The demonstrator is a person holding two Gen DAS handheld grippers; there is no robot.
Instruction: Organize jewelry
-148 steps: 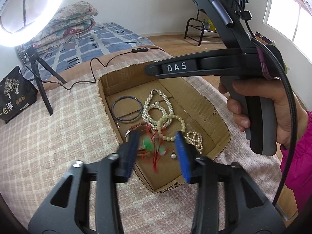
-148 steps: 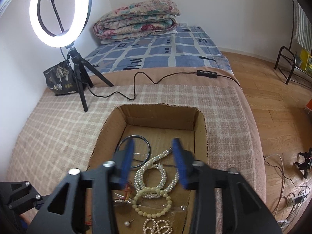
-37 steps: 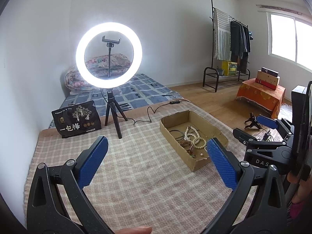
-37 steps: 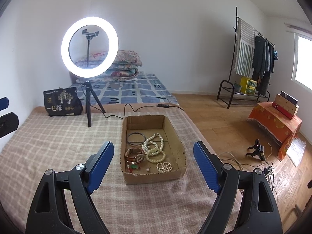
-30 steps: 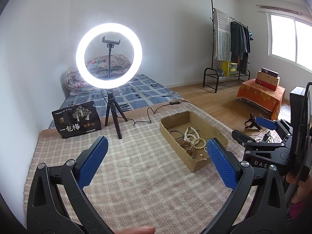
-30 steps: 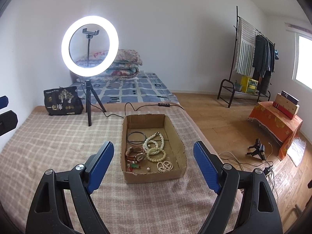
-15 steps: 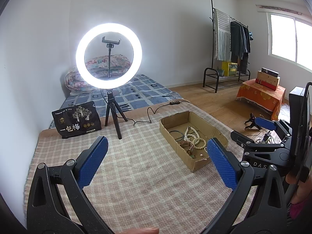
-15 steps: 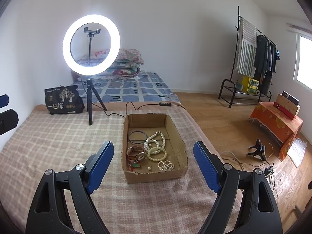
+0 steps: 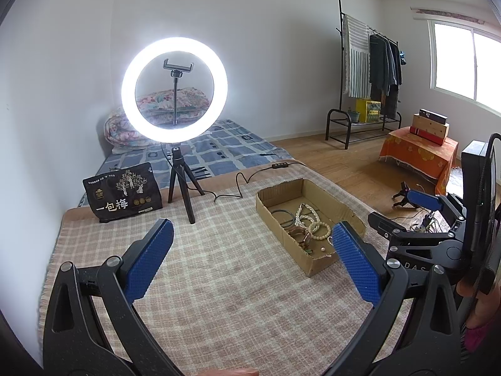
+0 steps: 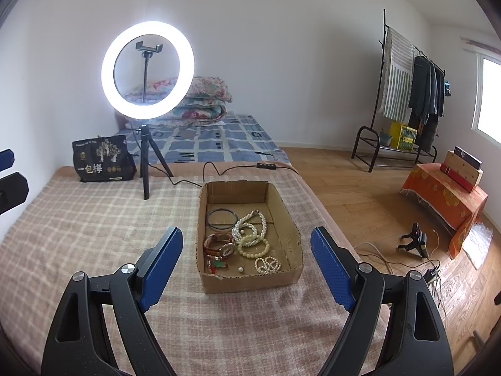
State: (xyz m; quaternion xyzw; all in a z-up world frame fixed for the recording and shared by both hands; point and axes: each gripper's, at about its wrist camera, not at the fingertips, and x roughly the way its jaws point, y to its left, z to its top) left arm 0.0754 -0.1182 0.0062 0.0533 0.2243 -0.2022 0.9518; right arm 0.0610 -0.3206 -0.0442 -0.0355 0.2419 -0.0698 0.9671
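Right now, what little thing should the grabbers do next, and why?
Probably nothing more than set down: all the jewelry I can see already lies inside the cardboard box, from the dark bangle to the pearl strands. The left gripper and right gripper are both open, empty, and away from the box.

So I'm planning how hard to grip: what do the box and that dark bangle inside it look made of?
The box looks like plain corrugated cardboard: matte brown, with a torn, ragged rim. The dark bangle reads as thin metal or hard plastic, a smooth rigid hoop with a slight sheen; the pictures don't settle which.
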